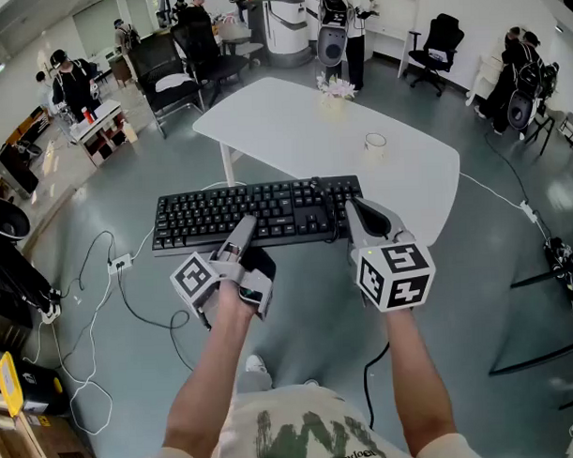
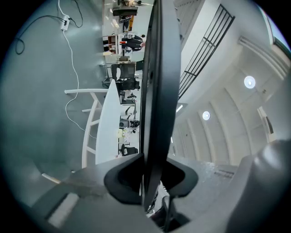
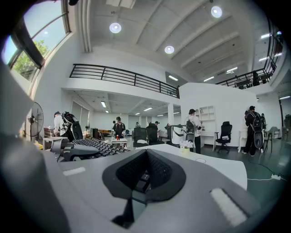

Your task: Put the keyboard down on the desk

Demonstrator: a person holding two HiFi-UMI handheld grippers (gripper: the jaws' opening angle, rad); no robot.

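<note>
Now keyboard (image 1: pixel 267 210) near edge in left claw (image 1: pixel 248 223), right end in right claw (image 1: pixel 355 210).

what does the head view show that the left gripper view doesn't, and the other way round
Only the head view: the keyboard from above with its keys facing up, held in the air short of the white table; the left gripper on its near edge, the right gripper at its right end, and a small round white object on the table.

Only the left gripper view: the jaws clamped on the keyboard, seen edge-on, plus ceiling lights and a balcony railing.

Both: the keyboard, the white table and the flowers on it.
</note>
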